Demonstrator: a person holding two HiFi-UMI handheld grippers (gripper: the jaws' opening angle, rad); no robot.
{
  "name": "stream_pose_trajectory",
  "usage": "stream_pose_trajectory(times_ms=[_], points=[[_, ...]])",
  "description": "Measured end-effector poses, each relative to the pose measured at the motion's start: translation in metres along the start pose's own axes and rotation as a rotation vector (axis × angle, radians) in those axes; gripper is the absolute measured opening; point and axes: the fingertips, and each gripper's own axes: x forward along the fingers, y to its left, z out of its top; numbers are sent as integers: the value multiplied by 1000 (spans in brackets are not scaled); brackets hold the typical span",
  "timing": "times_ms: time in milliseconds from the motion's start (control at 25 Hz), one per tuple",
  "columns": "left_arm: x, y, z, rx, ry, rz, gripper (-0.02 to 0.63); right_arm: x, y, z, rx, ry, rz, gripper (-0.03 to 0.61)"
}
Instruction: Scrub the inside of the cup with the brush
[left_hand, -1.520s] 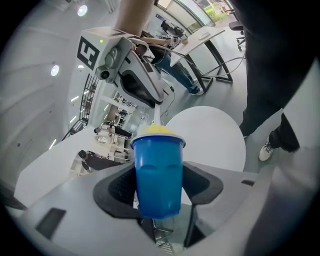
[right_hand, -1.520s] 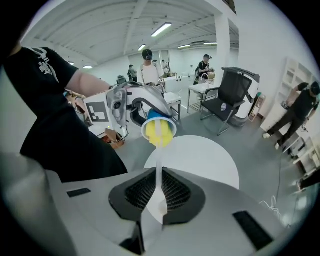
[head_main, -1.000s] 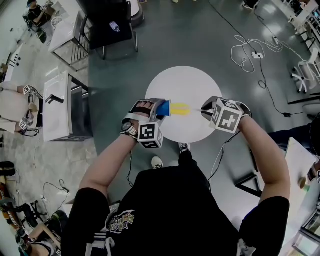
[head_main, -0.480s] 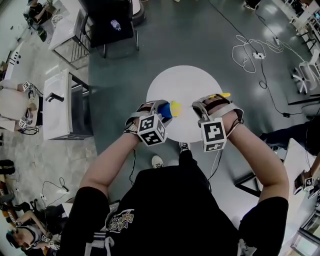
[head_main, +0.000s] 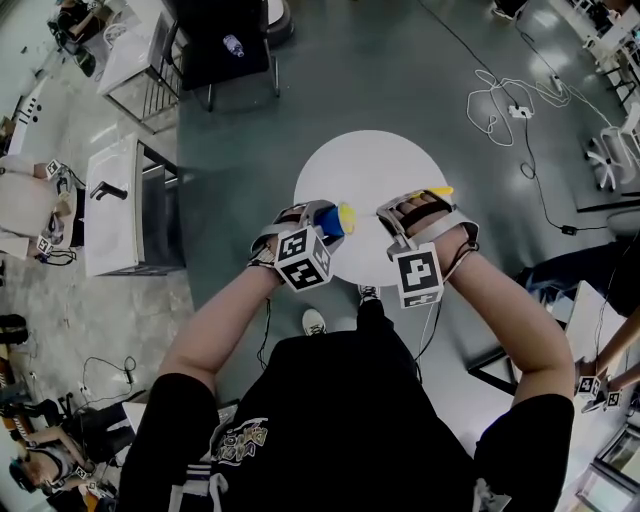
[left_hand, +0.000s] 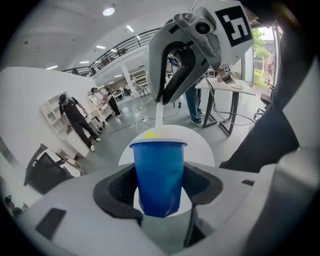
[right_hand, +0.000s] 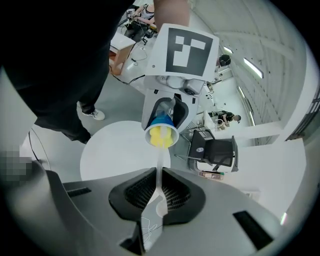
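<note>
Left tongs (left_hand: 160, 192), spread wide, held the cup (left_hand: 159, 172) mid-wall; I judged it thin, crushable. Right tongs (right_hand: 159, 192) pinched the slim brush (right_hand: 159, 165) handle, head inside the cup.

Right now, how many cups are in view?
1: a blue cup clamped in the left tool over the white table, with the brush reaching its yellow head inside. Any others far off would be too small to see.
</note>
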Motion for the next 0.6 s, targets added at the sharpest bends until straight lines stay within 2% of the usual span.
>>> stream_pose_trajectory(times_ms=[200, 360, 480, 600], points=[[0, 7, -3, 4, -17, 15, 262, 2, -2, -7, 33, -2, 8, 49], [3, 15, -15, 24, 6, 51, 262, 0, -2, -32, 95, 30, 4, 49], [3, 20, -16, -39, -38, 59, 262, -3, 0, -51, 263, 19, 8, 49], [1, 21, -5, -136, -139, 49, 262, -6, 4, -67, 520, -23, 9, 49]])
